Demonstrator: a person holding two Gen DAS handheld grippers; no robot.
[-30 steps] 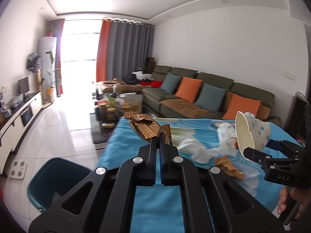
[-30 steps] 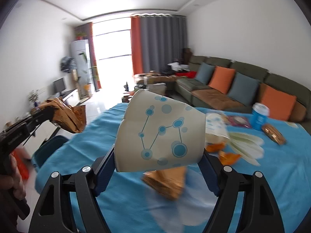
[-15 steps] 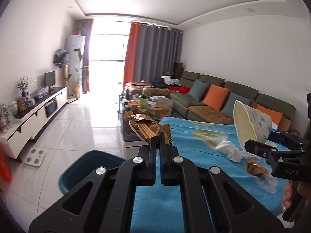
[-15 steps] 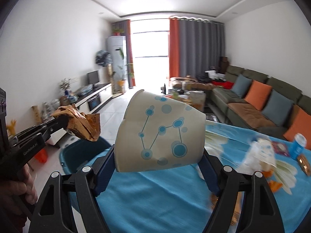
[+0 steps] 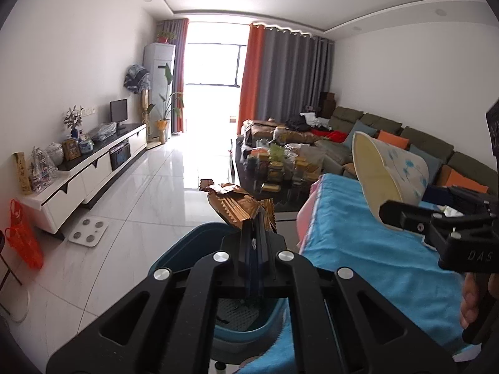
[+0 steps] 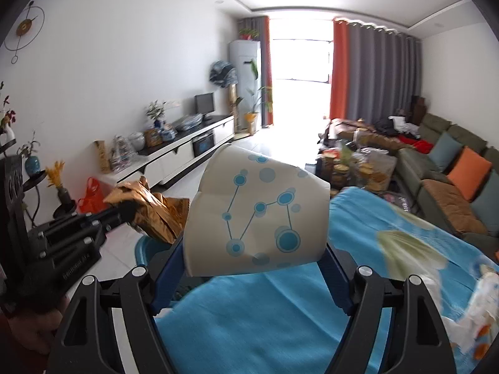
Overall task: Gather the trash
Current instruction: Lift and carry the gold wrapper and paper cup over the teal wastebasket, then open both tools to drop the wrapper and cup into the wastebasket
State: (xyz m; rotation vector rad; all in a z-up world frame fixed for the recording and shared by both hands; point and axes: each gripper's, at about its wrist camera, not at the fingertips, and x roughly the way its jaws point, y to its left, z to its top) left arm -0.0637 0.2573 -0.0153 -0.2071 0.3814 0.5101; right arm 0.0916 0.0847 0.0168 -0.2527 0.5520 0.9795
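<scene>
I'm swinging both views off the bench (image 5: 368, 249) toward the bin (image 5: 174, 258), now sitting right under my left tongs (image 5: 256, 218), which are staying clamped shut on the wrapper (image 5: 234, 202). My right tongs (image 6: 255, 249) are keeping a wide grip on the cup (image 6: 259, 215) over the bench edge.

Open teal bin (image 5: 187, 249) mouth below, blue-clothed table (image 5: 368, 249) edge just beside, bare floor (image 5: 149, 193) beyond

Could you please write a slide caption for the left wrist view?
Left gripper carries a gold wrapper over the teal bin; right gripper holds a paper cup.
</scene>
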